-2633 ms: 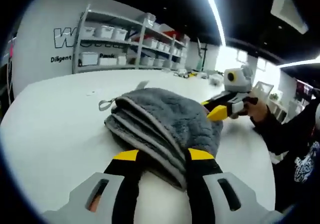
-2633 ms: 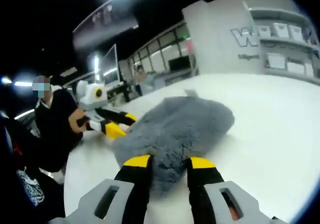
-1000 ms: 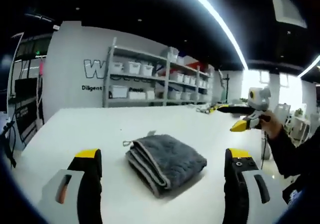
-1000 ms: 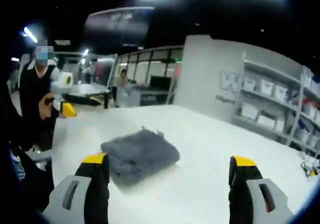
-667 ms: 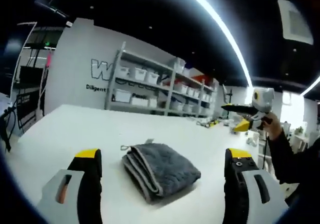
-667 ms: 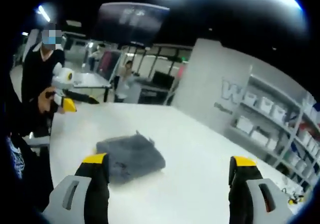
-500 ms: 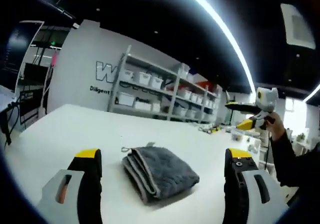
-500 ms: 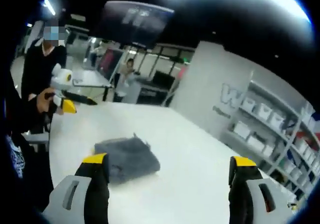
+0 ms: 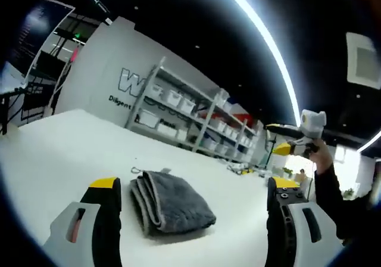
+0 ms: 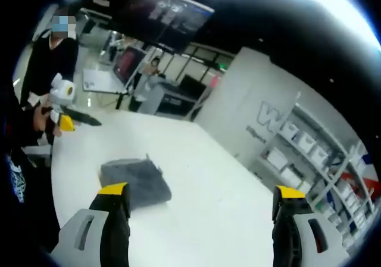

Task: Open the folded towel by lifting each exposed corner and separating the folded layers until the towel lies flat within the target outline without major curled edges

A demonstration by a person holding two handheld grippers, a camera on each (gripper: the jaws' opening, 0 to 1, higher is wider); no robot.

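A grey towel (image 9: 169, 201) lies folded in several layers on the white table (image 9: 53, 142), a small hanging loop at its far corner. My left gripper (image 9: 193, 189) hangs open well above and short of it, nothing between its jaws. In the right gripper view the same towel (image 10: 134, 180) lies left of centre, and my right gripper (image 10: 202, 192) is also open and held high over the table (image 10: 208, 177). The right gripper (image 9: 294, 146) appears at the right of the left gripper view, and the left gripper (image 10: 71, 121) at the left of the right gripper view.
Shelving with white bins (image 9: 178, 115) stands behind the table against a lettered wall. Small items (image 9: 241, 170) lie at the table's far edge. A person in black (image 10: 56, 58) stands at the left, with desks and another person (image 10: 146, 85) beyond.
Both grippers let go of the towel, opened wide and rose away from the table. The towel stays folded and looks smaller as both cameras pull back and tilt.
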